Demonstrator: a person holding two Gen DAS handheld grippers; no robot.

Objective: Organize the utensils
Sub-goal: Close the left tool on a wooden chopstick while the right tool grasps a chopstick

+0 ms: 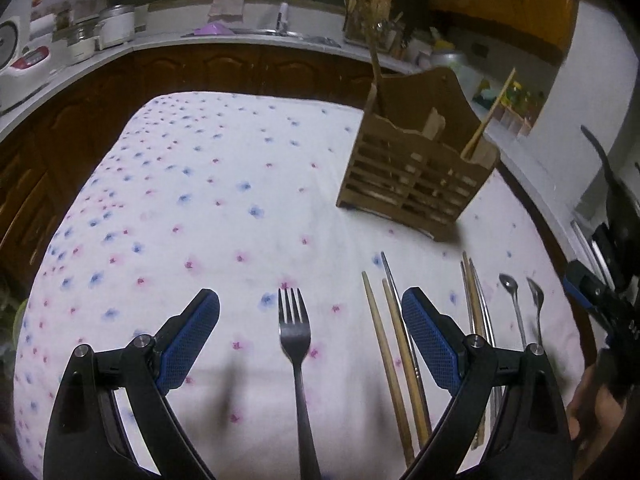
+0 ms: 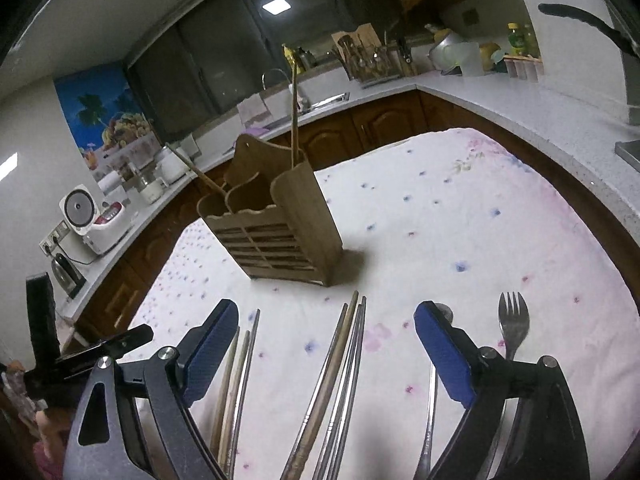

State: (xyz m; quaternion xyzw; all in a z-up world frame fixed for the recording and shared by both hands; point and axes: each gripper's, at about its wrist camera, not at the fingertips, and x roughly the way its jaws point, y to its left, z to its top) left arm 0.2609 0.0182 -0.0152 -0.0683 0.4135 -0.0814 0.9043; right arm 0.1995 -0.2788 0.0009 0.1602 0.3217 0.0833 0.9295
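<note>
A steel fork [image 1: 295,332] lies on the flowered tablecloth, between the wide-apart fingers of my left gripper [image 1: 310,300], which is open and does not touch it. Right of it lie wooden chopsticks [image 1: 390,340], a second bunch of chopsticks [image 1: 474,300] and a spoon [image 1: 510,286]. My right gripper [image 2: 327,312] is open above that mixed bunch of wooden and metal chopsticks [image 2: 344,360], pads clear of them. A spoon bowl [image 2: 442,312] peeks from behind its right finger, and another fork [image 2: 513,324] lies beyond. The wooden utensil holder [image 1: 416,176] [image 2: 280,224] stands upright further back, with two sticks in it.
More chopsticks [image 2: 240,360] lie by the right gripper's left finger. The cloth-covered table [image 1: 200,200] is ringed by a white kitchen counter [image 2: 500,108] with a rice cooker [image 2: 86,216], a sink and jars. Each gripper shows at the edge of the other's view.
</note>
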